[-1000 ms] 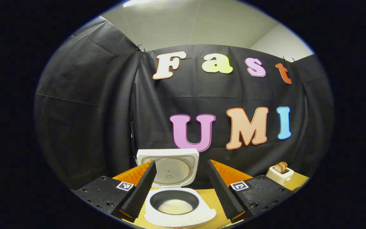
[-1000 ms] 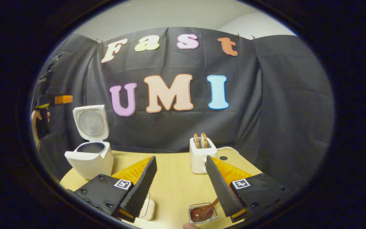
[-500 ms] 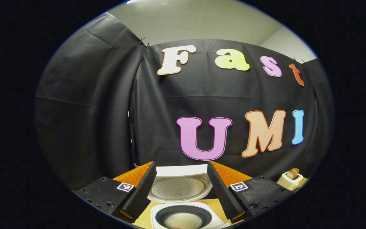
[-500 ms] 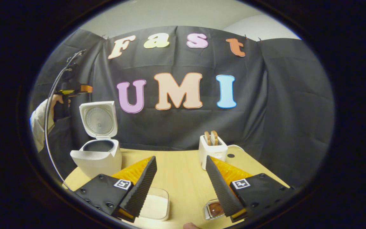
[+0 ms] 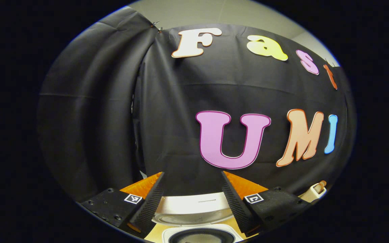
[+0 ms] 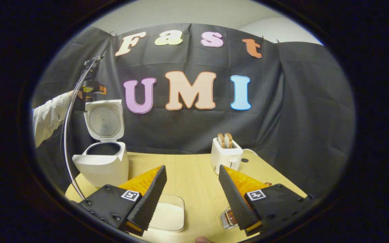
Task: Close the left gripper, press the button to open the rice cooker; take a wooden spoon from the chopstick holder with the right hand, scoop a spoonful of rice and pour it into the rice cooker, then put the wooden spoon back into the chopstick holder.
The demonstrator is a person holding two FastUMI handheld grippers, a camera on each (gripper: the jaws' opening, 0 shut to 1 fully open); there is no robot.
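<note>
Up at ten o'clock of the right gripper view, the left gripper (image 6: 91, 88) hangs above the rice cooker (image 6: 101, 162), whose lid stands open; in the left gripper view its fingers are spread wide with nothing between them. Lower down, the right gripper (image 6: 191, 192) is likewise released over the table (image 6: 191, 175), a rice tray (image 6: 167, 216) at seven o'clock, the chopstick holder (image 6: 227, 217) at five and a toaster (image 6: 226, 155) at one.

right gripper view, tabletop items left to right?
Rice cooker, lid up → rice container → chopstick holder, partly behind a finger of the right tongs. Toaster stands farther back, above the holder.
</note>
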